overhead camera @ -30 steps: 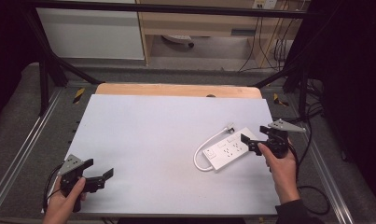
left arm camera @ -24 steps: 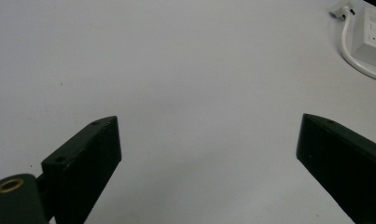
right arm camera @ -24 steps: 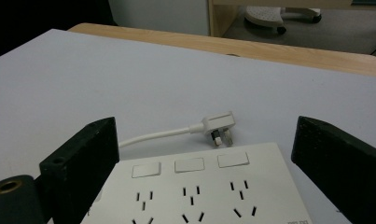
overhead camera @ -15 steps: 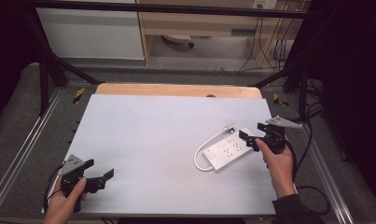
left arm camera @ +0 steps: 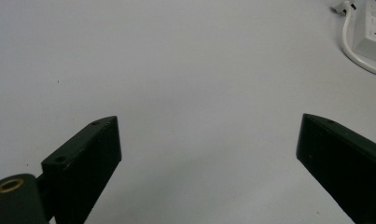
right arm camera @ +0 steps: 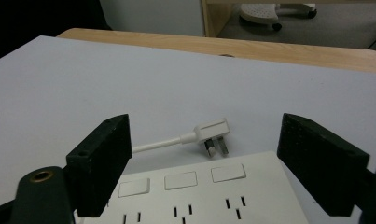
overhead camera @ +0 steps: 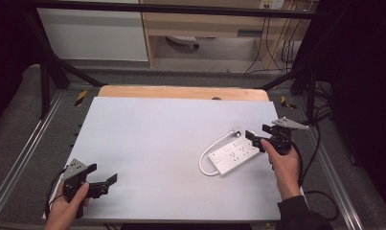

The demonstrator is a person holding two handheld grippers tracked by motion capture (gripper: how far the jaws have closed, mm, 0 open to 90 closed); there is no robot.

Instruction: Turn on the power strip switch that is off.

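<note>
A white power strip (overhead camera: 233, 154) lies on the right part of the white tabletop (overhead camera: 157, 139), its cord looping round to a white plug (overhead camera: 236, 130) just behind it. My right gripper (overhead camera: 257, 133) hovers at the strip's right end with its jaws open. They have just been closing a little. In the right gripper view the power strip (right arm camera: 199, 196) lies low between the jaws of the right gripper (right arm camera: 206, 126) without touching the pads, and the plug (right arm camera: 213, 135) rests beyond it. My left gripper (overhead camera: 103, 173) sits at the near left corner, open with nothing in it (left arm camera: 209, 123).
A wooden table edge (overhead camera: 181, 92) runs along the far side of the white top. Metal rails (overhead camera: 32, 143) flank the table. The left gripper view catches the power strip (left arm camera: 374, 32) and its cord (left arm camera: 349, 42) at top right.
My right gripper has shifted slightly away from me along the strip's end. The strip, the plug and my left gripper have stayed put.
</note>
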